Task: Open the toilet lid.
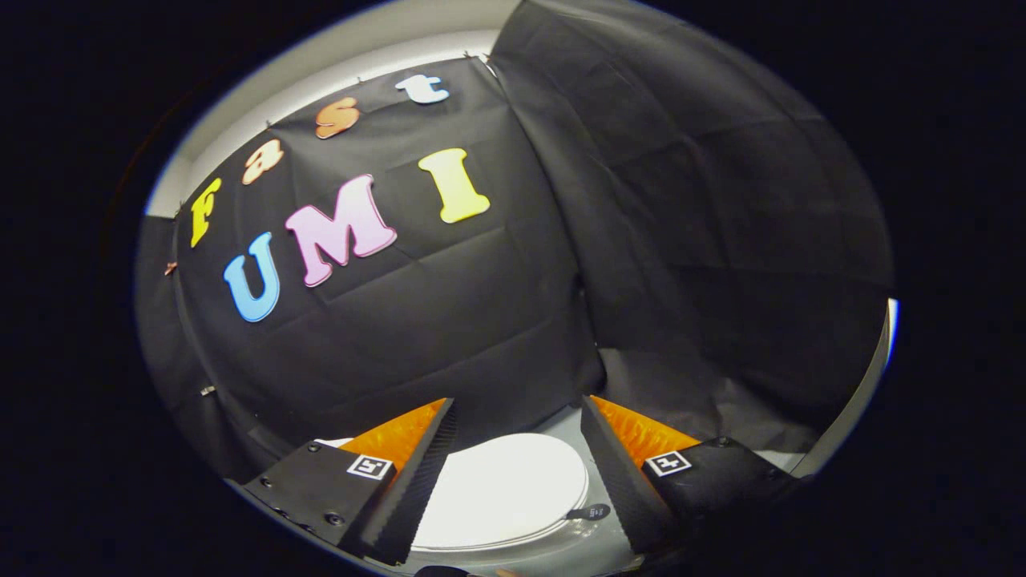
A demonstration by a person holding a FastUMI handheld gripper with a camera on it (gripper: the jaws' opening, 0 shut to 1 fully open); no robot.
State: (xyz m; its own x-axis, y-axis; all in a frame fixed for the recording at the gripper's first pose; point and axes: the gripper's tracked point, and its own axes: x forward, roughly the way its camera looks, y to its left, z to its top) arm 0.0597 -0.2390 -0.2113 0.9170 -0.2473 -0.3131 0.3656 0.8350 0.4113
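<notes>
At the bottom centre of the frame the gripper (517, 457) has its two fingers spread wide apart, holding nothing. Between and below them lies the white toilet lid (513, 489), closed flat, with a small dark tab (589, 511) at its right edge close to the right finger. The lid sits on a grey floor (561, 421). Black cloth (681, 240) fills the upper frame.

White toilet lid (505, 485) on a grey floor (589, 537) — black cloth wall (481, 320), creased.
</notes>
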